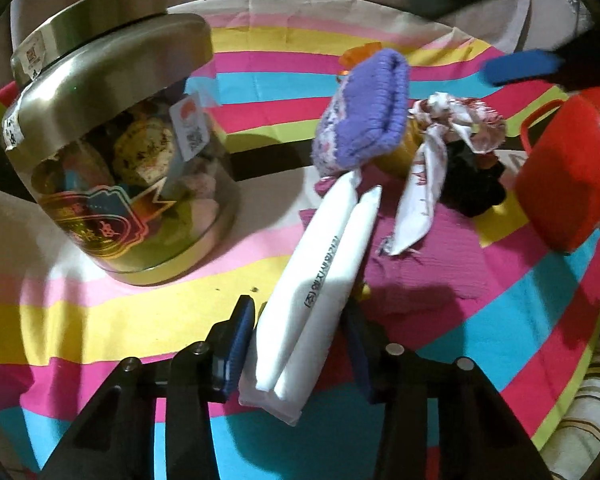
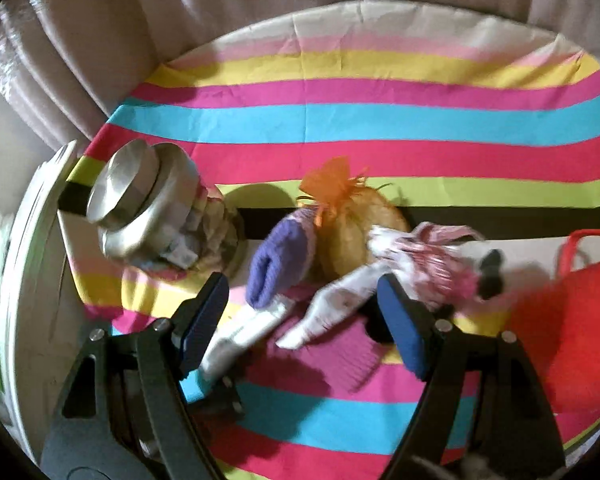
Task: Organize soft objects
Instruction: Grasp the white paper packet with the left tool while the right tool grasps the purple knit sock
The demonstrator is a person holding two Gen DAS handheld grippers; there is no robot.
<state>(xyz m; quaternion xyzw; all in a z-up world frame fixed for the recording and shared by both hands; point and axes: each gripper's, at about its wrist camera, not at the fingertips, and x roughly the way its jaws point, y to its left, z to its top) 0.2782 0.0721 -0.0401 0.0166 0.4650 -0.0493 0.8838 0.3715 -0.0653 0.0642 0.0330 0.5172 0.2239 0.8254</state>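
Observation:
My left gripper (image 1: 298,332) is shut on a long white folded packet (image 1: 320,276) with printed text, holding it tilted over the striped cloth. The packet's far end reaches a purple sock (image 1: 372,108) in a pile with an orange-tied yellow pouch (image 2: 348,216), a white-and-red patterned cloth (image 1: 452,120), a black scrunchie (image 1: 476,184) and a pink knitted piece (image 1: 420,260). My right gripper (image 2: 300,284) hangs open above this pile, nothing between its fingers. In the right wrist view the packet (image 2: 244,332) and sock (image 2: 276,264) lie under it.
A glass jar with a metal lid (image 1: 116,152) full of soft items stands left of the pile. A red basket (image 1: 572,168) sits at the right. The round table's striped cloth (image 2: 380,128) stretches behind. Beige curtains hang beyond; a white appliance (image 2: 32,280) is far left.

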